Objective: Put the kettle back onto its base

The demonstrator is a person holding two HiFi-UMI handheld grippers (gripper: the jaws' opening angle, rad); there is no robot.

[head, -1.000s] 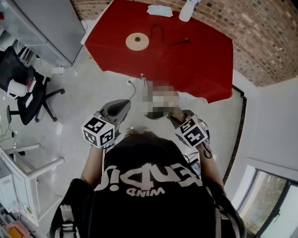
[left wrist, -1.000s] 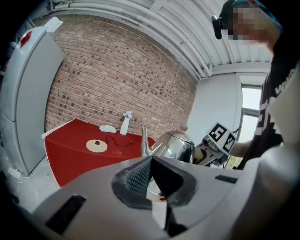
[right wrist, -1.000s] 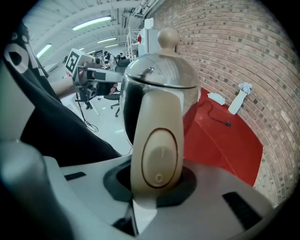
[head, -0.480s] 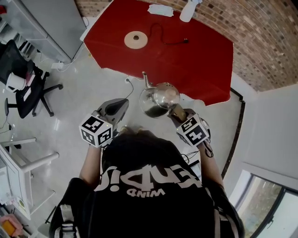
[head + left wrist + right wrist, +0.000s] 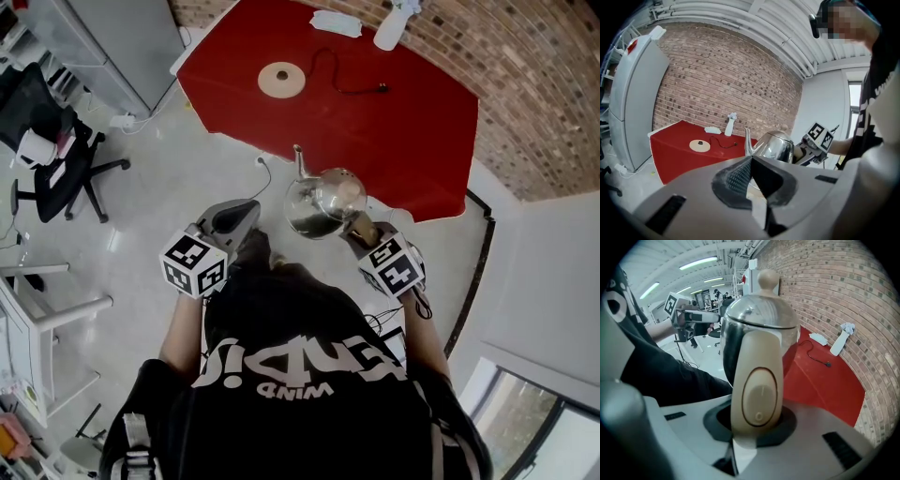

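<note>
Right now your right gripper [image 5: 361,228] pinches the cream plastic handle [image 5: 757,390] of the shiny steel kettle [image 5: 323,200]. You hold the kettle upright in the air, at the near edge of the red-covered table [image 5: 403,131]. The round beige kettle base [image 5: 281,79] lies well apart from it, toward the table's far side, with a black cord [image 5: 330,70] running off to the right. Your left gripper [image 5: 232,221] hangs beside the kettle, its jaws pressed together on nothing.
</note>
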